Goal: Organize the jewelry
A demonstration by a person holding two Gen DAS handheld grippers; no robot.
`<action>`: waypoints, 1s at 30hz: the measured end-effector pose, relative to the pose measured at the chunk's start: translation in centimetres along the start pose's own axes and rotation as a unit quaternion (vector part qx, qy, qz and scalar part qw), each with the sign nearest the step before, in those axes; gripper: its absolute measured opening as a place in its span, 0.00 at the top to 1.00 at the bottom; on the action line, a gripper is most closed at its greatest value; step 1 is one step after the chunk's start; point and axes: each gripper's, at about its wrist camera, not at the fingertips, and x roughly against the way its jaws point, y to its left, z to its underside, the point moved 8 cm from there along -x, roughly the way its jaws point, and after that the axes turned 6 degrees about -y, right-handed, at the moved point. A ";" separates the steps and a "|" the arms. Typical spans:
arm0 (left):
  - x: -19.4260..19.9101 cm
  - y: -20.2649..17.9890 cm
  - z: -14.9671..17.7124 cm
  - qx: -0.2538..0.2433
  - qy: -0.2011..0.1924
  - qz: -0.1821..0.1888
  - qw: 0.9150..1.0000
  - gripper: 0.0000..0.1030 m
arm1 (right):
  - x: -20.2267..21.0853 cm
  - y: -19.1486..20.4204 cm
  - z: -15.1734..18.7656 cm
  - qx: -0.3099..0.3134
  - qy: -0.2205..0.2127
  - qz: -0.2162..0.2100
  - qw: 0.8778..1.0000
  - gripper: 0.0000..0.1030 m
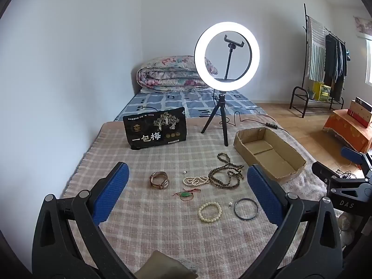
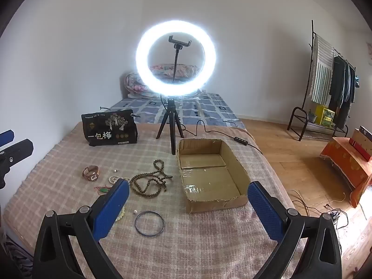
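Starting well here means choosing one piece and bringing it cleanly to the cardboard box (image 2: pixel 210 176), which sits empty on the right side of the checked blanket (image 1: pixel 151 220). Both grippers hover above the blanket with nothing between their blue pads: the left gripper (image 1: pixel 188 193) has its jaws wide apart, and so does the right gripper (image 2: pixel 188 205). My judgement is that the dark thin bangle (image 2: pixel 149 223) is the sensible first pick for the right side, since it lies nearest the box (a flat ring may need a pad slid under one edge). The cream bead bracelet (image 1: pixel 209 211) lies just beside it, with a tiny loose pearl (image 1: pixel 230 204) between them. Further back lie the long brown bead strand (image 1: pixel 226 172), looped loosely, touching a coiled white pearl string (image 1: pixel 195 181); a green pendant on red cord (image 1: pixel 185 194) and a brown-strapped watch (image 1: pixel 159 179) lie apart to the left
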 end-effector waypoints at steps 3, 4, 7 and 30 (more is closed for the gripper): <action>-0.1 0.0 -0.1 0.000 -0.003 0.002 1.000 0.00 | 0.1 0.0 0.0 0.000 -0.001 -0.001 1.000 0.00; -0.2 0.0 -0.1 0.001 -0.002 0.003 1.000 0.00 | 0.0 0.0 0.0 -0.001 0.001 -0.001 1.000 0.00; -0.1 0.1 -0.3 0.000 -0.010 -0.001 1.000 0.00 | 0.0 0.1 0.1 0.003 0.002 -0.002 1.000 0.00; 0.4 1.0 -1.5 0.017 -0.019 -0.004 1.000 0.00 | -0.3 0.3 0.5 0.006 0.006 0.000 1.000 0.00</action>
